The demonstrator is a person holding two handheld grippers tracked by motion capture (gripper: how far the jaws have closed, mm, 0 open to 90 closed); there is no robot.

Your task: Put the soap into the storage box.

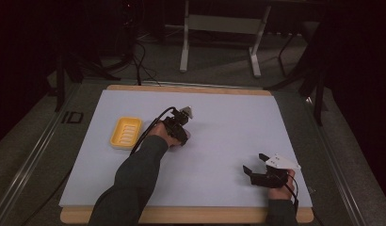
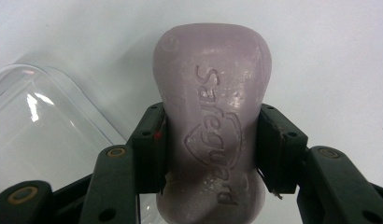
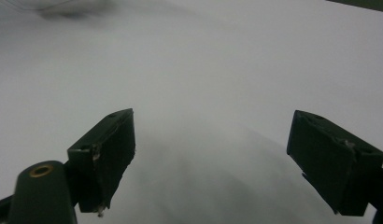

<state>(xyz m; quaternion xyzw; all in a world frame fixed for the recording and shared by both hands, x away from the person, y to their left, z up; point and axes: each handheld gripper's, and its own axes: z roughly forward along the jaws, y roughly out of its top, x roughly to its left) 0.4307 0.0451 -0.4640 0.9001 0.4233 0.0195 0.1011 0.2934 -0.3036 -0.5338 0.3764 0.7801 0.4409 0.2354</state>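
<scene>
The pale soap bar (image 2: 212, 135) is being pinched at its waist by the left gripper (image 2: 211, 149), near the yellow dish (image 1: 125, 132) on the desk (image 1: 219, 141), probably for placing there, while the right gripper (image 3: 211, 154) is being held wide open and empty.

**open worktop, obstacles clustered left of centre**

the worktop (image 1: 219, 141) lies bare across its whole right half and along the far edge, so a hand could pass freely there. the right hand-held gripper (image 1: 256, 163) sits near the front right corner with its jaws spread wide over bare surface, nothing between them. left of centre, the yellow soap dish (image 1: 125, 132) takes up a patch of the surface, and the left hand-held gripper (image 1: 184, 126) with its sleeve (image 1: 134, 179) bars the way just to the right of it. in the left gripper view, a clear lid (image 2: 45, 135) lies close beside the jaws, which are clamped on a bar of soap (image 2: 210, 135).
</scene>
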